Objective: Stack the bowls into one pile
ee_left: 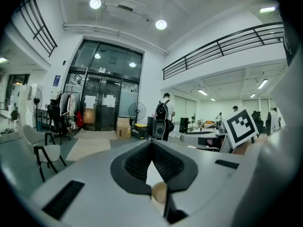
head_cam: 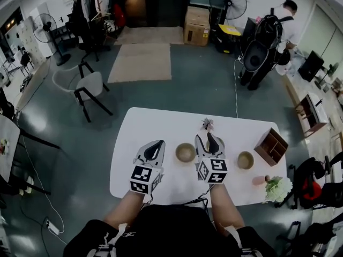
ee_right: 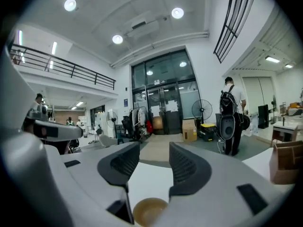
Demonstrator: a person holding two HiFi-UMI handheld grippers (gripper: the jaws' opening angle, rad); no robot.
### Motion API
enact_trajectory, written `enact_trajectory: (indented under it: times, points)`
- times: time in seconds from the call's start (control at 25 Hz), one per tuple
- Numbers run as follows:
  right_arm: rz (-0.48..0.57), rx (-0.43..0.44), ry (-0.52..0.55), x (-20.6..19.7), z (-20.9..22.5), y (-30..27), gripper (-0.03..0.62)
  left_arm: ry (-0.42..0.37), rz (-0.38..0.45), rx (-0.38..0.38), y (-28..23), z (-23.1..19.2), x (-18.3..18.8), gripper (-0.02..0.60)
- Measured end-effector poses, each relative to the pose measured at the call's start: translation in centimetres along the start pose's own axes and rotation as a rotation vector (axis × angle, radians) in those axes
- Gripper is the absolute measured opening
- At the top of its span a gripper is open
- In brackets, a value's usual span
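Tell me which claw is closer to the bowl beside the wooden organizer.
Right. The right claw is a short way left of that bowl; the left claw is farther left, beyond another bowl.

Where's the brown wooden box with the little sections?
In the head view, the brown wooden box sits near the right edge of the white table, just right of the rightmost small tan bowl and beyond the white flower bunch.

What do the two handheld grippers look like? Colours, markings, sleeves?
They match. The left gripper and the right gripper have light grey moulded bodies, and dark ribbed pads line the tongs. Each carries black-and-white square markers on a cube: left cube, right cube. The forearms are bare, and the person wears a black top.
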State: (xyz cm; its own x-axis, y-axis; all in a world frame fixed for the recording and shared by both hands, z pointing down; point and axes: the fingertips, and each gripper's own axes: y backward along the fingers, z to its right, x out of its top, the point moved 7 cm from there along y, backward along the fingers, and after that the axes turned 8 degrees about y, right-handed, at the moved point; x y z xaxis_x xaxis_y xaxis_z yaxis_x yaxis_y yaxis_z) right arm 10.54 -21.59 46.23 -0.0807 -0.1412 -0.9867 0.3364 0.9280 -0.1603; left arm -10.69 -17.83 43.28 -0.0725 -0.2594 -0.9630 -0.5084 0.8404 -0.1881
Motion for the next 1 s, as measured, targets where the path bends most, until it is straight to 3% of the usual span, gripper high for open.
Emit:
enact_trajectory:
  times: [0.32, 0.72, 1.0]
  points:
    - [-0.229, -0.059, -0.05, -8.8, 0.9, -1.8, 0.193, 0.009, -0.029, -0.026, -1.2, -1.2, -0.9, 0.012]
    - [-0.454, -0.058, -0.168, -17.2, 0.3, -2.7, 0.181, 0.037, -0.058, -0.011, -0.8, -2.5, -2.2, 0.012]
    - [-0.574, -0.087, -0.372, -21.3, 0.4, -3.5, 0.155, 0.049, -0.079, 0.003, -0.3, -3.2, -3.3, 0.012]
